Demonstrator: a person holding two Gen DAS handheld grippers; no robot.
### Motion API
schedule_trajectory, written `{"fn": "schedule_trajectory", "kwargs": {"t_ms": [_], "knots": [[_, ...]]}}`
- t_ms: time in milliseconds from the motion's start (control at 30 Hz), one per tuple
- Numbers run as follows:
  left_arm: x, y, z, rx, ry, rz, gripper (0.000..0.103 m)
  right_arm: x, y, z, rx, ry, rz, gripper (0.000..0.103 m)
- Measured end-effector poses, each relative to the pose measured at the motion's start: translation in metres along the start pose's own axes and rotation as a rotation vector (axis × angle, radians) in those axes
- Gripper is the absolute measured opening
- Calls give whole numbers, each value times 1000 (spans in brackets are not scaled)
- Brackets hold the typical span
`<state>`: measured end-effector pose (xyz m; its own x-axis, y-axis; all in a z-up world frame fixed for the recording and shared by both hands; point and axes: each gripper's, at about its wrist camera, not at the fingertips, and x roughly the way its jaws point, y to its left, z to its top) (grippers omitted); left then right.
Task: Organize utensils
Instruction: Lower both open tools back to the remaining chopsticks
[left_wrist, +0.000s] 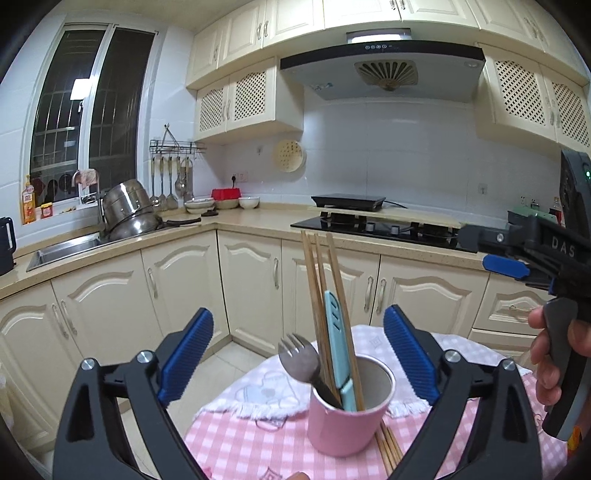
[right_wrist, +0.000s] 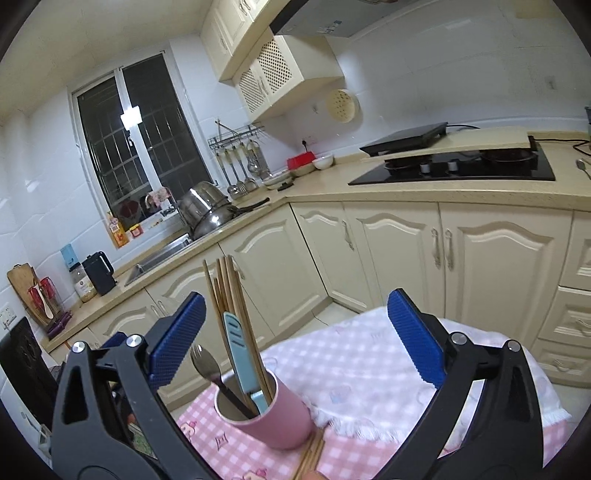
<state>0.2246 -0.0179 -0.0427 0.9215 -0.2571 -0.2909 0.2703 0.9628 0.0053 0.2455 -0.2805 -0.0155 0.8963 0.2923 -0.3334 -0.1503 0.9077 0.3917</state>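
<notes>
Pink cup (left_wrist: 347, 413) centred below spread left gripper (left_wrist: 297, 360).

The lower ends of the chopsticks (left_wrist: 334, 295), the blue-sheathed knife (left_wrist: 338, 339) and the fork (left_wrist: 299, 360) are hidden inside the pink cup (left_wrist: 343, 424). More chopsticks on the desk (left_wrist: 388, 448) run under the cup and off the bottom edge. In the left wrist view the right gripper (left_wrist: 480, 247) is cut off at the right edge.
</notes>
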Motion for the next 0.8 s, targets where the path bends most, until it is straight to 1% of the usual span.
{"fn": "schedule_trajectory", "kwargs": {"t_ms": [167, 267, 467, 567, 633, 733, 800], "knots": [[-13, -5, -1, -11, 41, 3, 93, -14, -5, -14, -10, 67, -55, 97], [-19, -7, -7, -26, 67, -15, 93, -20, -9, -27, -14, 115, -91, 97], [-20, -10, -23, -53, 125, -25, 93, -23, -16, -58, -26, 221, -141, 97], [-19, -12, -33, -51, 151, -26, 93, -19, -18, -79, -37, 300, -167, 97], [-16, -14, -42, -52, 182, -34, 93, -14, -17, -99, -54, 364, -186, 97], [-9, -15, -56, -51, 238, -43, 93, -3, -16, -130, -84, 463, -196, 97], [-3, -14, -68, -47, 284, -51, 93, 0, -16, -144, -90, 498, -204, 97]]}}
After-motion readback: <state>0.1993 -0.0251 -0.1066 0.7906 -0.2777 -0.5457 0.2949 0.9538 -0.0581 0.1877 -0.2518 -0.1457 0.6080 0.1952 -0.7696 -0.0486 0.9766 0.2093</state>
